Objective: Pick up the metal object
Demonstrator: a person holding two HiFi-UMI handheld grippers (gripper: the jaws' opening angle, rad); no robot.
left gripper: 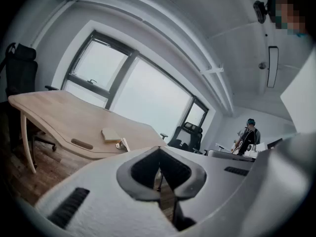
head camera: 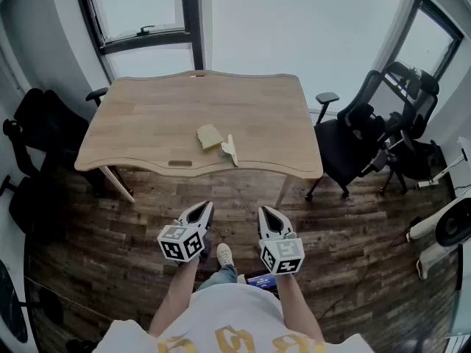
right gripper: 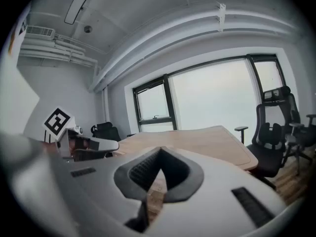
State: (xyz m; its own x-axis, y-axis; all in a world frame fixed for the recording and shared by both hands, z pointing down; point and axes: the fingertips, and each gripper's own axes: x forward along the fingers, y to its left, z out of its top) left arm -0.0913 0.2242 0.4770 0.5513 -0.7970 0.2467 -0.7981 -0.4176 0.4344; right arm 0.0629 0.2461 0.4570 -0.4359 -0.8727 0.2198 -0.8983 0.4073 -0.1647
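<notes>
The metal object (head camera: 230, 151), a pale shiny clip-like piece, lies near the front edge of the wooden table (head camera: 147, 116), just right of a flat yellowish block (head camera: 210, 137). In the left gripper view the metal object (left gripper: 122, 143) sits beside the block (left gripper: 110, 135), well beyond the jaws. My left gripper (head camera: 204, 208) and right gripper (head camera: 266, 212) are held side by side over the floor, short of the table, both shut and empty. The left gripper (left gripper: 159, 152) points toward the table's front. The right gripper (right gripper: 159, 154) hides the metal object in its own view.
Black office chairs stand right of the table (head camera: 353, 134) and at the left wall (head camera: 37, 123). Windows run behind the table. The floor is dark wood planks (head camera: 353, 241). A person (left gripper: 249, 132) stands far off in the left gripper view.
</notes>
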